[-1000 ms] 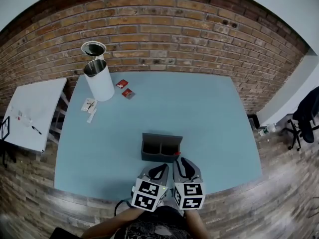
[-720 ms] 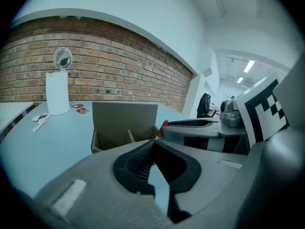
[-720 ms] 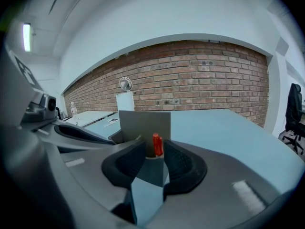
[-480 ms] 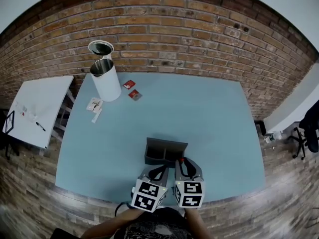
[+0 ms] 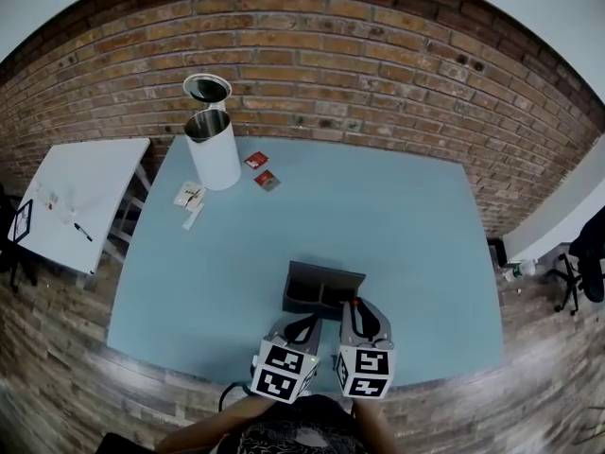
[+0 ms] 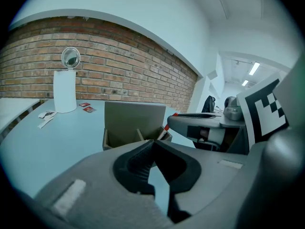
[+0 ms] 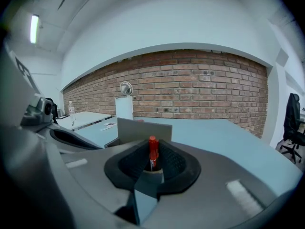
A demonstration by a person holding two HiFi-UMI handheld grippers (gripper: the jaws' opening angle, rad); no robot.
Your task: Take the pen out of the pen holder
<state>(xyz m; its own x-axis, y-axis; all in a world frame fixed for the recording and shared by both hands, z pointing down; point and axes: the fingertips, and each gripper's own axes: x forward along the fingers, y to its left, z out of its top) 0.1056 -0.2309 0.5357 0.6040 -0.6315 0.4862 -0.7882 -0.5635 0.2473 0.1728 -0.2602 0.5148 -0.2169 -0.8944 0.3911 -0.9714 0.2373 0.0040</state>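
Observation:
The grey two-compartment pen holder (image 5: 321,289) stands near the table's front edge, just beyond both grippers. A red pen (image 7: 152,154) stands upright between the fingertips of my right gripper (image 5: 358,312), whose jaws are closing and pinch the pen. The pen's lower end is hidden by the jaws. In the left gripper view the pen (image 6: 167,127) leans at the right end of the holder (image 6: 135,122), under the right gripper (image 6: 200,123). My left gripper (image 5: 302,325) hangs just short of the holder's near wall, shut on nothing.
A white cylinder (image 5: 216,151) with a round mirror (image 5: 207,89) behind it stands at the table's far left corner. Two red packets (image 5: 262,169) and paper slips (image 5: 190,197) lie beside it. A white side table (image 5: 76,197) is at the left, the brick wall (image 5: 378,74) behind.
The head view has drifted, so the table sits lower and further right. The right gripper has edged slightly at the holder's right end with the red pen between its jaws. The left gripper stays put.

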